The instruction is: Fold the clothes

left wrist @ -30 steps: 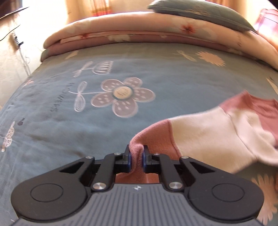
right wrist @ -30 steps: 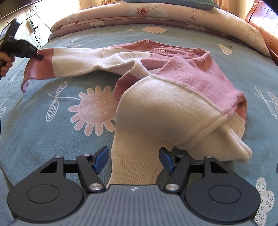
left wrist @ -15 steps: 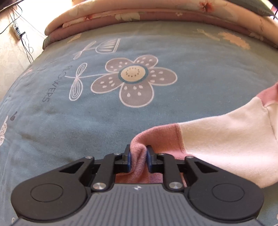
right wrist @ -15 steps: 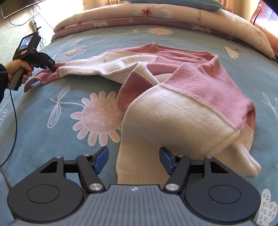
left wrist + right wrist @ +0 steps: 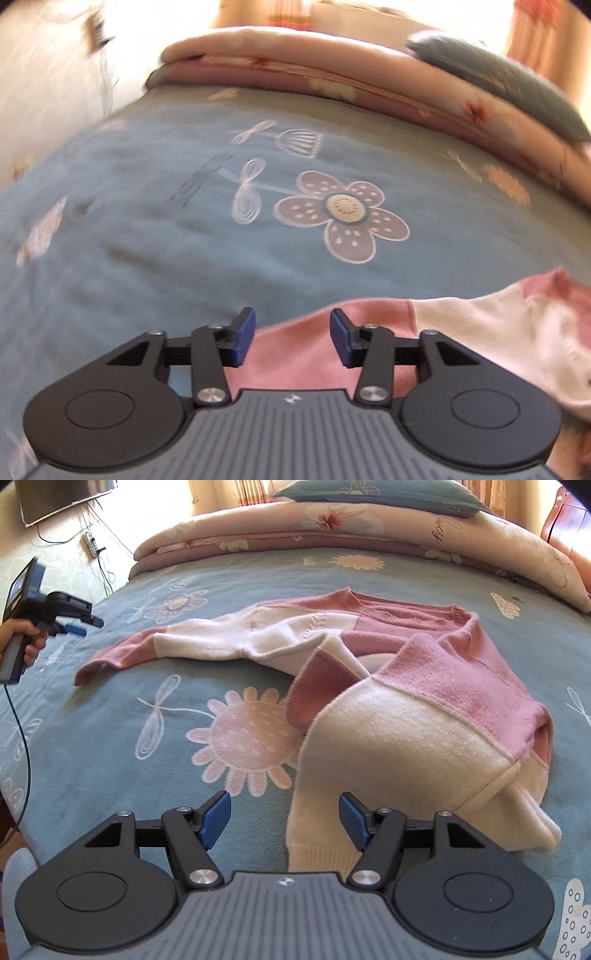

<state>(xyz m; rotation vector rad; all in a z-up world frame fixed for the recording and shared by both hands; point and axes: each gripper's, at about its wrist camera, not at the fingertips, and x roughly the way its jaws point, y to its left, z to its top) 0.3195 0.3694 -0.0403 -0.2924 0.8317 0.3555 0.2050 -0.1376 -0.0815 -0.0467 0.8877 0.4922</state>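
The left gripper (image 5: pixel 291 338) is opening its jaws at this moment; the pink cuff (image 5: pixel 325 343) of the sweater's sleeve lies between the blue pads (image 5: pixel 243 336) but they do not press on it, so it holds nothing. In the right wrist view this gripper (image 5: pixel 79 626) hangs at about nine o'clock, apart from the cuff (image 5: pixel 99 664), with a hand (image 5: pixel 27 642) around its handle. The right gripper (image 5: pixel 284 819) stands wide open above the ribbed cream hem (image 5: pixel 321 853). Whether its pads touch the knit I cannot tell; it grips nothing.

The sweater (image 5: pixel 369 701), pink and cream, lies on the blue flowered bedsheet (image 5: pixel 110 746), from the centre toward three o'clock. One sleeve is pulled out straight toward nine o'clock. The body is bunched and doubled over on the right side, and the second sleeve I cannot see clearly.

I judge the task is at its beginning: spreading is partly done, and no real fold is made yet. The body must be flattened first. Beyond the sweater, at twelve o'clock, a folded quilt (image 5: pixel 332 531) and a pillow (image 5: pixel 376 494) lie.
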